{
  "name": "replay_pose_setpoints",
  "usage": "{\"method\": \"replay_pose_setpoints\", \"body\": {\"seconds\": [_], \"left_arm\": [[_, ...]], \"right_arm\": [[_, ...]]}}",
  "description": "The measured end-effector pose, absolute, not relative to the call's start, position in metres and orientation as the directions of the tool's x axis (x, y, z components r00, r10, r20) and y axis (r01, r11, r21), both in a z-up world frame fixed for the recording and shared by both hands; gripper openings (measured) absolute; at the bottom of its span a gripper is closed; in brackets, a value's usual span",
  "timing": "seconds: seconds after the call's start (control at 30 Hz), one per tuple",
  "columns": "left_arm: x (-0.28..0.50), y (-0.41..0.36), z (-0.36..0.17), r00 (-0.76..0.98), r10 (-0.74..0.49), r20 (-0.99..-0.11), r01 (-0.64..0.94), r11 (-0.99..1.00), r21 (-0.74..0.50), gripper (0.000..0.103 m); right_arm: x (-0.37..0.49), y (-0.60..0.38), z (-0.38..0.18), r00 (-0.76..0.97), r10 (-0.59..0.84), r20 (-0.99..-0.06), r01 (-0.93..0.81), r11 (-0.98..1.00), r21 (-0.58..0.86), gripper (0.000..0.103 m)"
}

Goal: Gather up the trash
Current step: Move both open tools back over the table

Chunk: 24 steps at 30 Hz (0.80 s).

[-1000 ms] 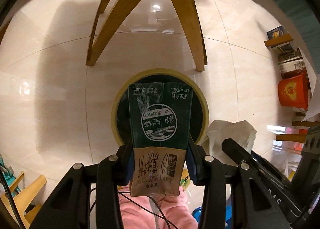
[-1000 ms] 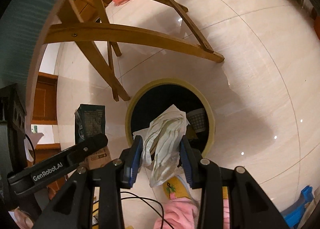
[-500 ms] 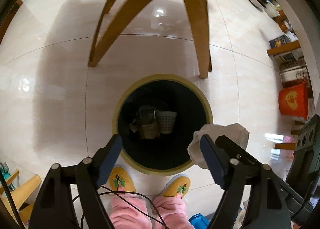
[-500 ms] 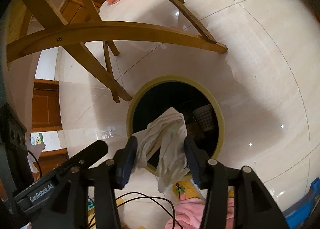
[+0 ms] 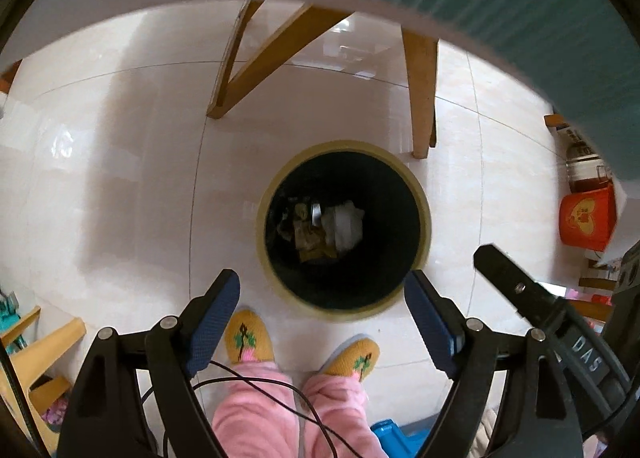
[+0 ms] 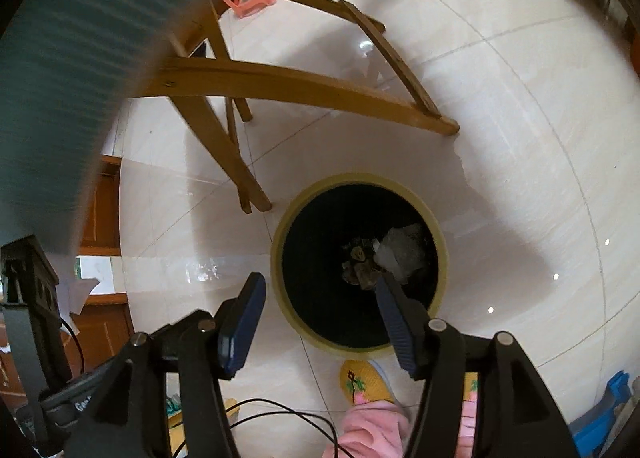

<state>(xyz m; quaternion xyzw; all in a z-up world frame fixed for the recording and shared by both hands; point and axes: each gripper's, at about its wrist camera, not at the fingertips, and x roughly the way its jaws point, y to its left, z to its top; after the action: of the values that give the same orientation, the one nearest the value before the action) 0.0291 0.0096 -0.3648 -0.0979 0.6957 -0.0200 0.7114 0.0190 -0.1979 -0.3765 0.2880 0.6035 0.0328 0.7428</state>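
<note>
The left gripper [image 5: 322, 290] hangs over the floor with its fingers [image 5: 216, 322] wide apart and empty. The round trash bin [image 5: 424, 213] stands below it; a crumpled white tissue [image 5: 342, 223] and the carton [image 5: 308, 238] lie at its bottom. The right gripper [image 6: 320, 298] has just been opening; its fingers [image 6: 396, 322] hold nothing.

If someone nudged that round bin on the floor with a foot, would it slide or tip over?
The round bin would probably slide: the tile floor looks glossy. It likely weighs little, holding only crumpled tissue and scraps. Tipping seems unlikely; it looks wide.
</note>
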Motion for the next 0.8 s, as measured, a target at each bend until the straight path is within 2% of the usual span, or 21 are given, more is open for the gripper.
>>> {"method": "replay_pose_setpoints", "body": {"seconds": [0.33, 0.57, 0.8], "left_arm": [[-0.023, 0.021, -0.261, 0.018, -0.201, -0.979, -0.076, 0.976, -0.202, 0.083], [-0.018, 0.027, -0.139, 0.155, -0.243, -0.957, 0.017, 0.970, -0.244, 0.083], [0.011, 0.035, -0.032, 0.343, -0.265, -0.901, 0.102, 0.964, -0.245, 0.084]], "right_arm": [[-0.010, -0.192, -0.265, 0.274, 0.377, -0.885, 0.221, 0.870, 0.440, 0.058], [-0.028, -0.180, -0.164, 0.320, 0.378, -0.869, 0.143, 0.887, 0.439, 0.058], [-0.027, -0.168, -0.068, 0.436, 0.350, -0.829, 0.023, 0.917, 0.399, 0.058]]}}
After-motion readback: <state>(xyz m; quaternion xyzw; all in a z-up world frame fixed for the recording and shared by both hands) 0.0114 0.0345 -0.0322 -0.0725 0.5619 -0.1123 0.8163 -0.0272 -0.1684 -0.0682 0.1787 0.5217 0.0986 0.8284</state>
